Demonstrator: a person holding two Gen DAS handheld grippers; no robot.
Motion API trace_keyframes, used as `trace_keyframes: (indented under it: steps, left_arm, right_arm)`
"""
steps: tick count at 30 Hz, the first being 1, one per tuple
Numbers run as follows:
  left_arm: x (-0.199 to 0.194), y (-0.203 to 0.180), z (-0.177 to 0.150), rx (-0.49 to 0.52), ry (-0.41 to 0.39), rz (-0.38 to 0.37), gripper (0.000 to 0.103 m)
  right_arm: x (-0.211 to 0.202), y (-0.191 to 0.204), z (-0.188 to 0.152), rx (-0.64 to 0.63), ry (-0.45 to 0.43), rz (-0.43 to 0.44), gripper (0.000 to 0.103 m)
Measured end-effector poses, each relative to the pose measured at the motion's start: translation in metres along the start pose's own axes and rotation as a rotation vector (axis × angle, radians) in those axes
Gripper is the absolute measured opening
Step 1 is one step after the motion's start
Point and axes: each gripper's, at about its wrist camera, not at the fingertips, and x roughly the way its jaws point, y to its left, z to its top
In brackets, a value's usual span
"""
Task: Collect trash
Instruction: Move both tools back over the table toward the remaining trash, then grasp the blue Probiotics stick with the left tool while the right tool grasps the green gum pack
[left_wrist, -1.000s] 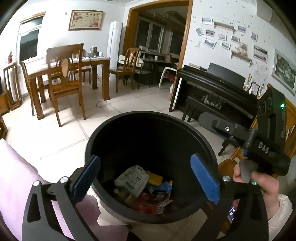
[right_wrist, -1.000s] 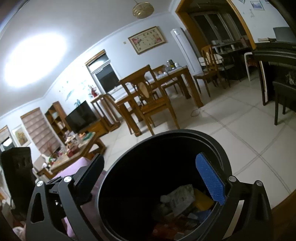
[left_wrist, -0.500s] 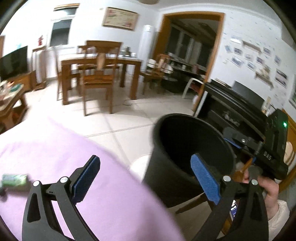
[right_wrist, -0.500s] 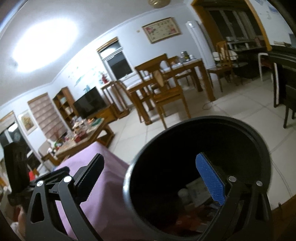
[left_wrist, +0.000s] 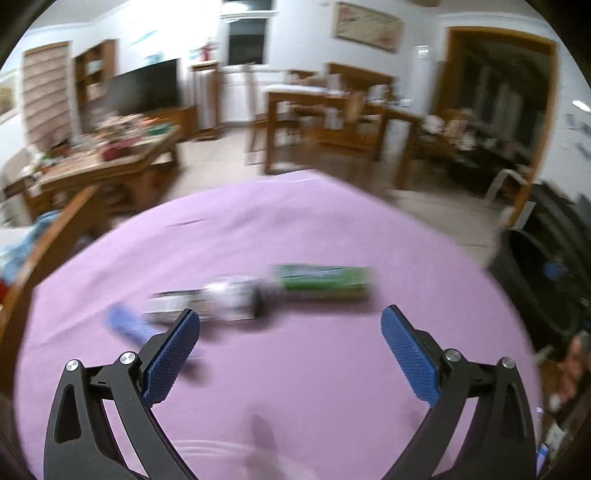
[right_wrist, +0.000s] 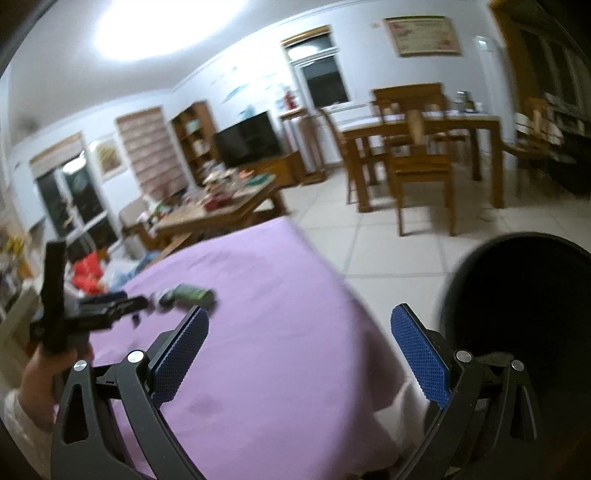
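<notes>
Three blurred pieces of trash lie on the purple tablecloth (left_wrist: 295, 229): a green packet (left_wrist: 323, 281), a silvery wrapper (left_wrist: 218, 299) and a small blue piece (left_wrist: 127, 325). My left gripper (left_wrist: 290, 343) is open and empty, just short of them. The green packet (right_wrist: 194, 294) also shows in the right wrist view, with the left gripper's body (right_wrist: 92, 314) beside it. My right gripper (right_wrist: 299, 349) is open and empty over the cloth's near right part. The black trash bin (right_wrist: 517, 295) stands off the table's right edge.
The bin (left_wrist: 546, 280) shows at the far right of the left wrist view. A cluttered wooden coffee table (right_wrist: 218, 210), a TV (right_wrist: 251, 138) and a dining table with chairs (right_wrist: 421, 147) stand beyond on the tiled floor. A wooden chair back (left_wrist: 51, 236) is at the left.
Both grippers have swung left, away from the bin and over the purple table. The bin, central in both views a second ago, is now at the right edge. The trash pieces have come into view.
</notes>
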Motion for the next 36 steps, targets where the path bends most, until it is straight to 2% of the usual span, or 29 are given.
trace_keyframes:
  steps: [2, 7, 11, 14, 17, 18, 21, 22, 24, 28, 30, 32, 34, 36]
  left_arm:
    - [0.004, 0.024, 0.0, -0.038, 0.029, 0.046, 0.097]
    - [0.018, 0.065, 0.0, -0.074, 0.094, 0.084, 0.097]
    - [0.026, 0.075, -0.004, -0.066, 0.136, 0.029, 0.097]
    - [0.034, 0.075, -0.007, -0.036, 0.157, 0.028, 0.097]
    - [0.037, 0.077, -0.011, 0.023, 0.164, 0.074, 0.088]
    - [0.035, 0.079, -0.011, 0.025, 0.163, 0.074, 0.082]
    - [0.03, 0.089, -0.01, 0.044, 0.165, 0.062, 0.06]
    - [0.028, 0.094, -0.01, 0.05, 0.167, 0.052, 0.053]
    - [0.027, 0.104, -0.01, 0.06, 0.174, 0.043, 0.047]
    - [0.021, 0.118, -0.013, 0.082, 0.185, 0.026, 0.047]
    - [0.017, 0.122, -0.016, 0.099, 0.192, 0.006, 0.047]
    - [0.014, 0.127, -0.018, 0.112, 0.193, -0.001, 0.047]
    - [0.013, 0.133, -0.019, 0.094, 0.185, -0.016, 0.047]
    - [0.013, 0.139, -0.016, 0.041, 0.174, -0.037, 0.049]
  right_arm:
    - [0.015, 0.024, 0.0, -0.03, 0.023, 0.027, 0.097]
    - [0.044, 0.063, 0.008, -0.082, 0.073, 0.082, 0.097]
    - [0.067, 0.092, 0.015, -0.13, 0.124, 0.116, 0.097]
    - [0.086, 0.117, 0.02, -0.194, 0.16, 0.13, 0.097]
    - [0.108, 0.135, 0.023, -0.261, 0.202, 0.148, 0.094]
    - [0.119, 0.144, 0.025, -0.29, 0.226, 0.152, 0.093]
    - [0.154, 0.166, 0.028, -0.362, 0.299, 0.169, 0.081]
    - [0.162, 0.166, 0.027, -0.377, 0.317, 0.171, 0.073]
    - [0.183, 0.17, 0.028, -0.412, 0.355, 0.175, 0.069]
    - [0.22, 0.173, 0.025, -0.462, 0.417, 0.15, 0.066]
    - [0.232, 0.174, 0.022, -0.468, 0.465, 0.138, 0.055]
    - [0.226, 0.18, 0.019, -0.484, 0.465, 0.145, 0.041]
    - [0.22, 0.186, 0.016, -0.494, 0.473, 0.148, 0.032]
    - [0.213, 0.19, 0.013, -0.482, 0.475, 0.146, 0.031]
